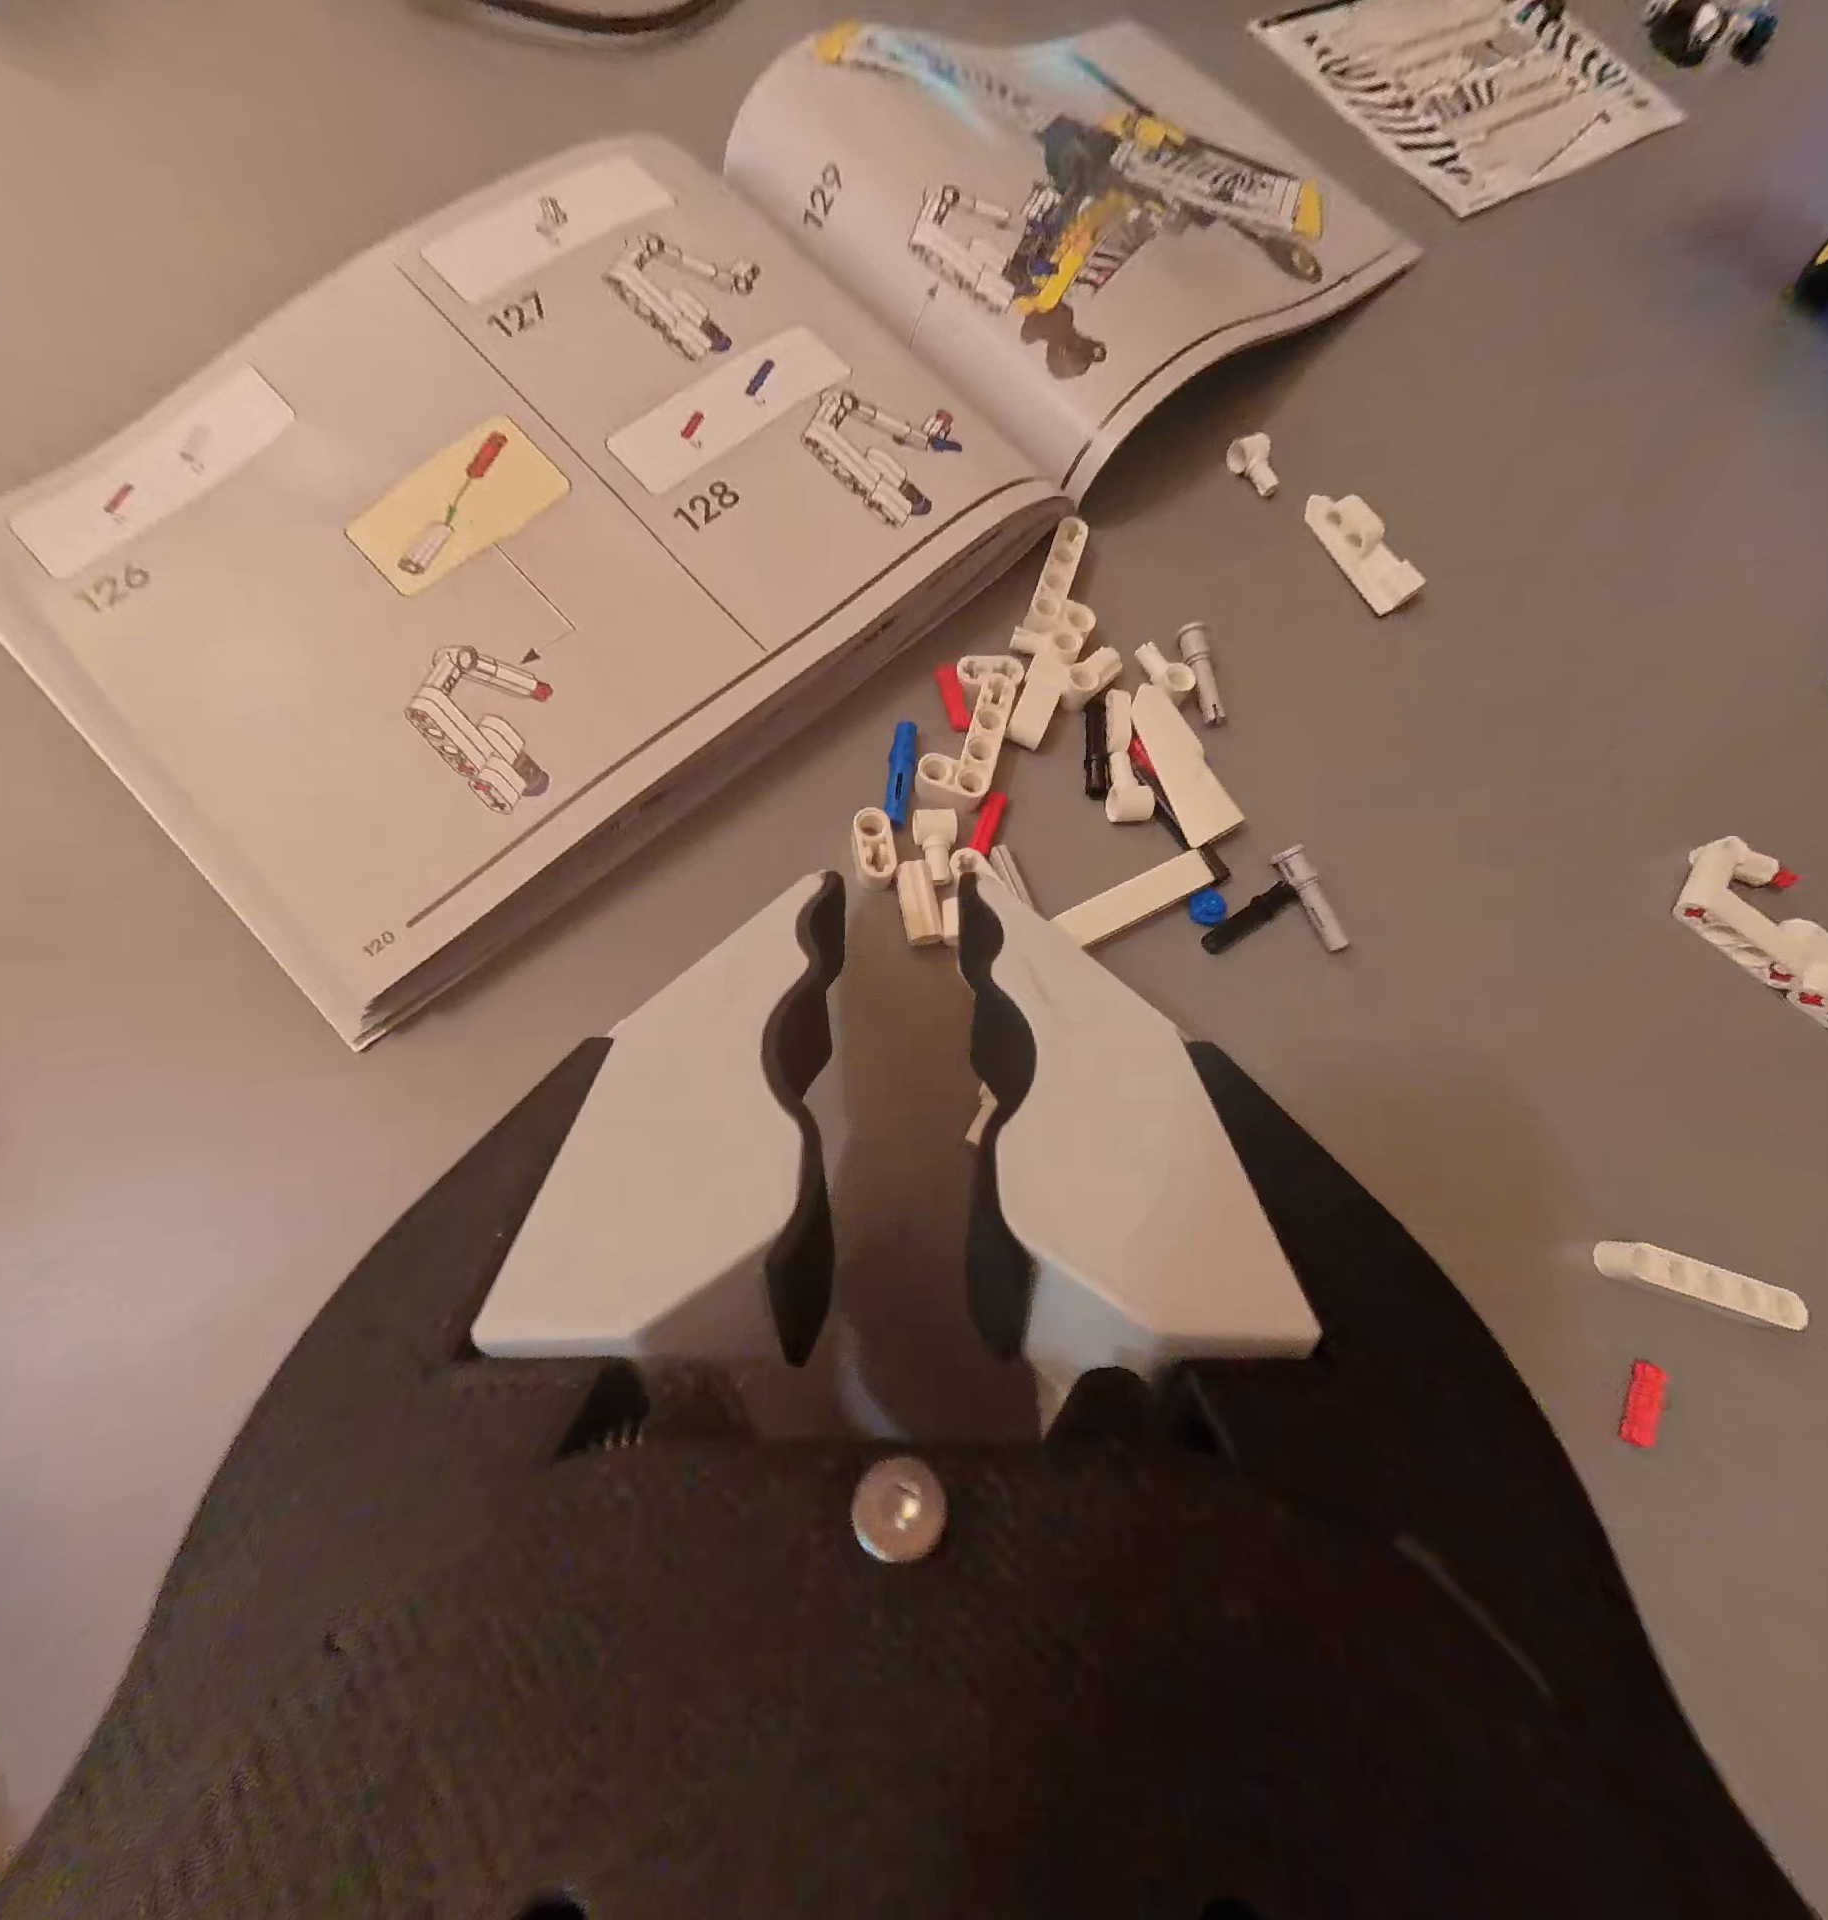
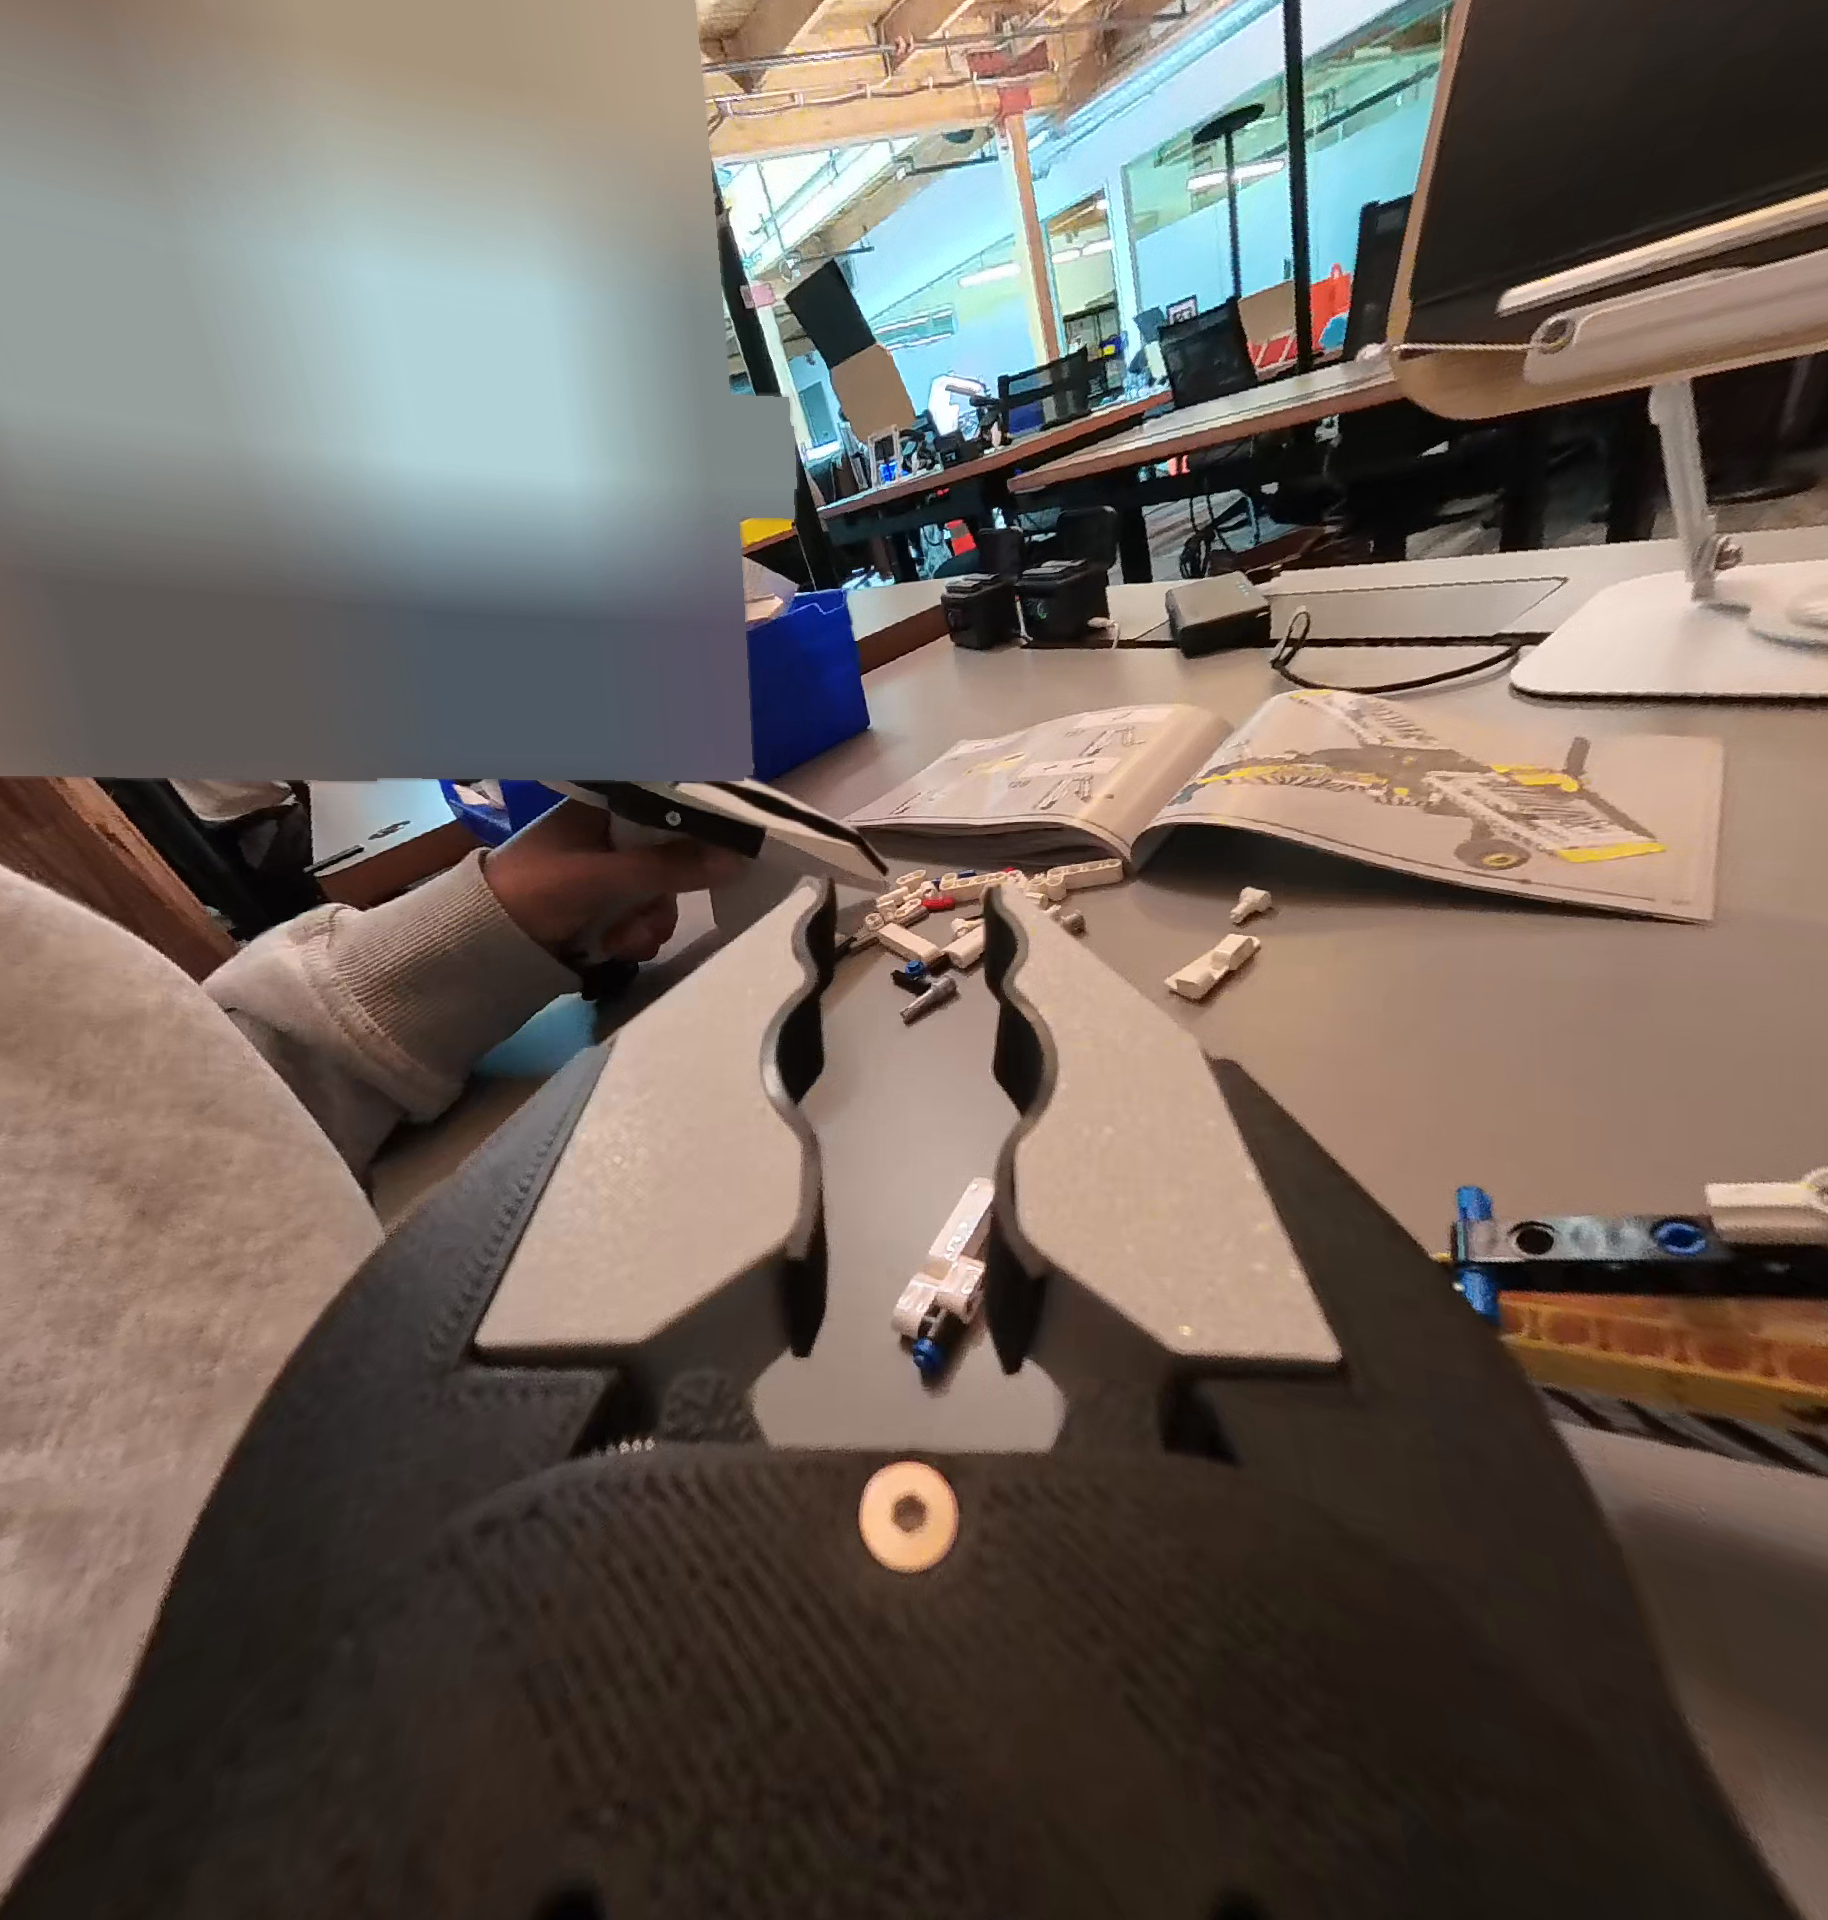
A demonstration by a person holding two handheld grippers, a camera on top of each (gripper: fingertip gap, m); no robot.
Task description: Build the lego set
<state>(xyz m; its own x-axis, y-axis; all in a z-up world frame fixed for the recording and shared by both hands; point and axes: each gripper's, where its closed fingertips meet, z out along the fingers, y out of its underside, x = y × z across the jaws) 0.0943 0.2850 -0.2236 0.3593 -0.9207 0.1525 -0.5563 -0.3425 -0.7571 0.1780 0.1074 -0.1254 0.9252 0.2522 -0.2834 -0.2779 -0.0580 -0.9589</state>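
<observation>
Left wrist view: steep downward, close above table (image 1: 266, 1195). Right wrist view: low, near-level, facing room. Shared: open booklet (image 1: 536, 540) (image 2: 1305, 800), loose parts pile (image 1: 1045, 769) (image 2: 951, 914).

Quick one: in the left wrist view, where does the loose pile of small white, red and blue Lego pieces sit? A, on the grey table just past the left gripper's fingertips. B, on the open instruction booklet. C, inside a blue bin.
A: the pile lies on the bare table beyond the open left gripper, beside the booklet.
</observation>
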